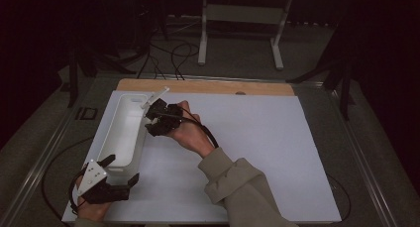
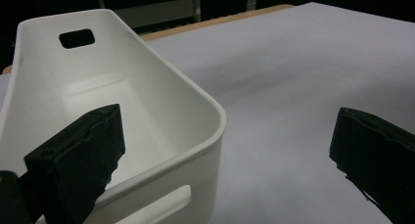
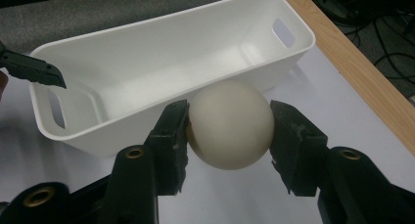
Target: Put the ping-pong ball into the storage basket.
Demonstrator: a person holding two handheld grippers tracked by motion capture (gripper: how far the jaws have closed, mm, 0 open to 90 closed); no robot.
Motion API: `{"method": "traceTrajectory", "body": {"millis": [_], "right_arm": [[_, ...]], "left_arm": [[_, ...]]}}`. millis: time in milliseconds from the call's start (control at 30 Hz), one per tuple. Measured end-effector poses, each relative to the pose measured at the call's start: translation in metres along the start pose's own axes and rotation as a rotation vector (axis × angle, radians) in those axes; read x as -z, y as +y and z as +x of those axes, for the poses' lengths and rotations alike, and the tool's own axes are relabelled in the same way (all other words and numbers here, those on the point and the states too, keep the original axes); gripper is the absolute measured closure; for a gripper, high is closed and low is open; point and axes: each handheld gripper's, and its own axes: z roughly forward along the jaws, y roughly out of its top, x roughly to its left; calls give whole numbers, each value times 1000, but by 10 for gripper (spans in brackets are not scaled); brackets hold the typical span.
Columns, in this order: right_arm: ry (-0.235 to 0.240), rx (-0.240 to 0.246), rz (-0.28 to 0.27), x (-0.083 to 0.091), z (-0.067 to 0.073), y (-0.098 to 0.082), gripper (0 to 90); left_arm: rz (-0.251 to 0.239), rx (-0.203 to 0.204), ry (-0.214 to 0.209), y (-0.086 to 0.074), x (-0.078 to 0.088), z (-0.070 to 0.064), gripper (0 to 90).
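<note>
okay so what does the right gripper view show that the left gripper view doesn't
Right gripper view: the right gripper is shut on a cream ball, held just outside the long wall of the white bin, with the wooden table edge alongside.

Left gripper view: the left gripper stands open, one jaw inside the bin's near end, the other over the white sheet.

Both: the white bin, nothing visible inside it, with handle cut-outs in its end walls.

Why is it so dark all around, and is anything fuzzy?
High view: light falls on the white sheet, the room behind is near black. Left gripper view: the near jaws blur, the white bin stays sharper. Right gripper view: the ball is sharp and softly lit, without glare.
</note>
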Motion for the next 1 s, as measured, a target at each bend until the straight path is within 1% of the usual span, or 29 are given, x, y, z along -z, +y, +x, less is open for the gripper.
{"method": "traceTrajectory", "body": {"millis": [467, 700, 867, 1000], "right_arm": [[2, 14, -4, -3, 4, 4, 510], [9, 13, -14, -3, 7, 6, 509], [17, 21, -18, -5, 10, 7, 510], [18, 16, -21, -6, 11, 8, 510]], "left_arm": [[0, -1, 0, 0, 0, 0, 3], [0, -1, -1, 0, 0, 0, 4], [0, -1, -2, 0, -1, 0, 4], [1, -1, -2, 0, -1, 0, 3]]}}
